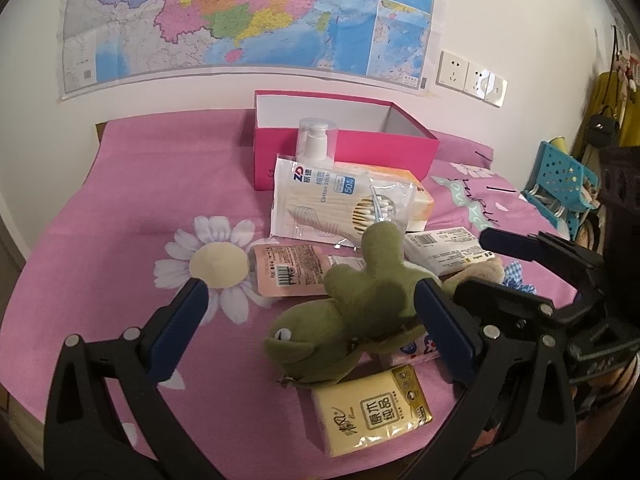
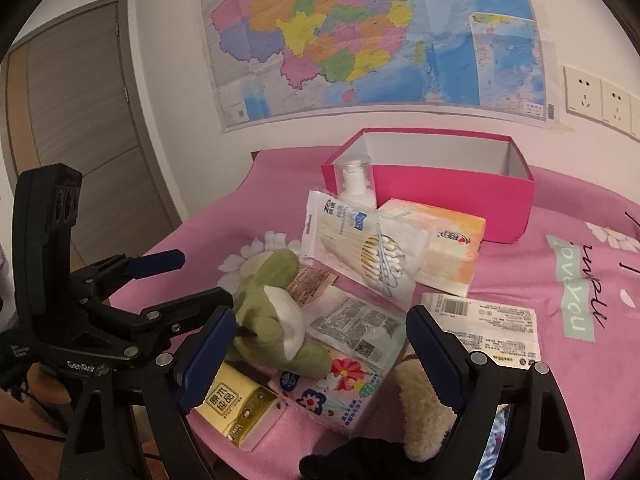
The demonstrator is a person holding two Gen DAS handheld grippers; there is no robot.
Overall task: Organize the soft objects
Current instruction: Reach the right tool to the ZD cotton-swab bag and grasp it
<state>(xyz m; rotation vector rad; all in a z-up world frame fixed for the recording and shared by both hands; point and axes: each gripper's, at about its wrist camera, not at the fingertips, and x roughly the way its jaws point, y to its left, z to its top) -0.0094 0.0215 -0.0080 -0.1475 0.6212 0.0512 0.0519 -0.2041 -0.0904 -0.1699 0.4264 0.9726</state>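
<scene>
The green plush frog (image 1: 352,312), judged light, soft and squashy, lies on the pink bedspread (image 1: 160,184) among tissue packs between the spread-apart fingers of the left claw (image 1: 308,328), and is best pinched across its plump body; the right claw (image 2: 320,344) is likewise held apart.

Soft, even indoor light fills the room, a little dim and warm. Both fisheye views bend straight lines hard: the wall map (image 1: 248,16) bows outward and the corners fall off into black. Faint shadows sit under the green plush toy (image 1: 352,312) on the pink bedsheet (image 1: 120,216). A small glare patch shines on the wall sockets (image 1: 486,80). The right-wrist view looks slightly softer, its map print smeared.
</scene>
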